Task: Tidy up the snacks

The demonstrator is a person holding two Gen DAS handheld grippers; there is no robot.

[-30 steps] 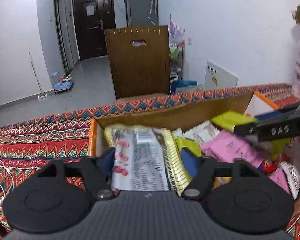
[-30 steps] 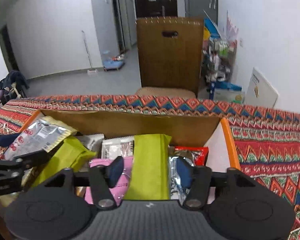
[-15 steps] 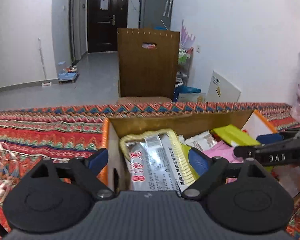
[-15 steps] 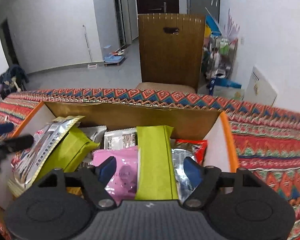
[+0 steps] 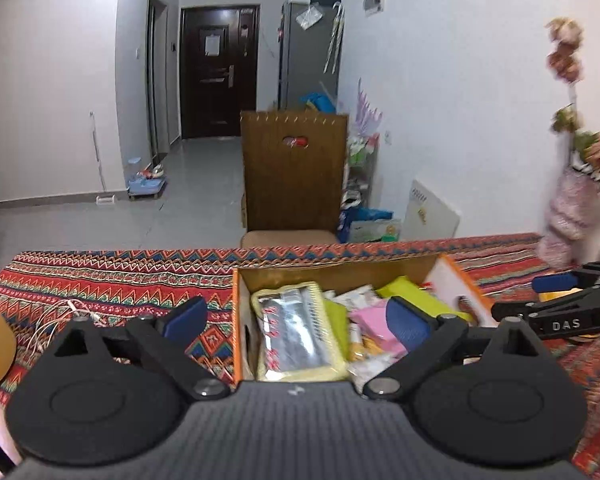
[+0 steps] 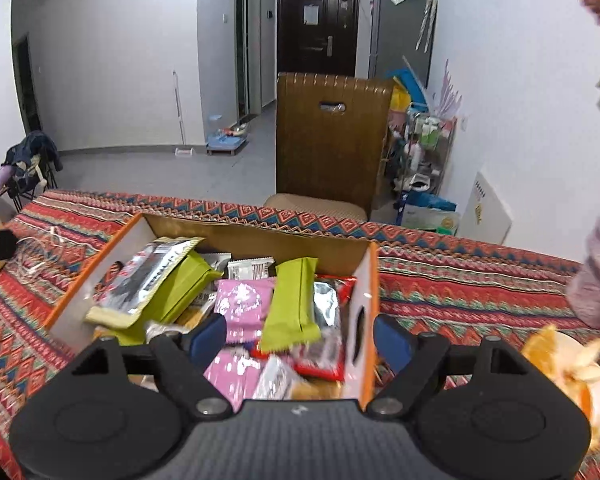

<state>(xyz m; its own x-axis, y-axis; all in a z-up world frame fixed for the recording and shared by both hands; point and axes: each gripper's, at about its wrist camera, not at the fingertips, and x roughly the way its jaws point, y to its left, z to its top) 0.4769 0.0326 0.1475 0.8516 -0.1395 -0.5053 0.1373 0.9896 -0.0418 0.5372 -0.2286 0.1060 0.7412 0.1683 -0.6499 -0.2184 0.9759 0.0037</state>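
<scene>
Zigzag-patterned cloth in red, orange and blue covers the desk, and behind it stands a brown chair with a dark door down the hallway. Sitting on the cloth, the cardboard snack box with its orange edges is packed full. Silver packet with a pale yellow border lies at the box's left end, resting on a green packet. A green bar wrapper stands propped near the right end, pink packets beside it, red and silver wrappers just under.

Left tool hangs above the box's left end, its blue pads spreading wide apart, nothing pinched between them. Right tool hovers over the right end, pads also spreading, straddling the box's white side wall without pressing on it. On the far right of the desk, a plate of orange slices.
</scene>
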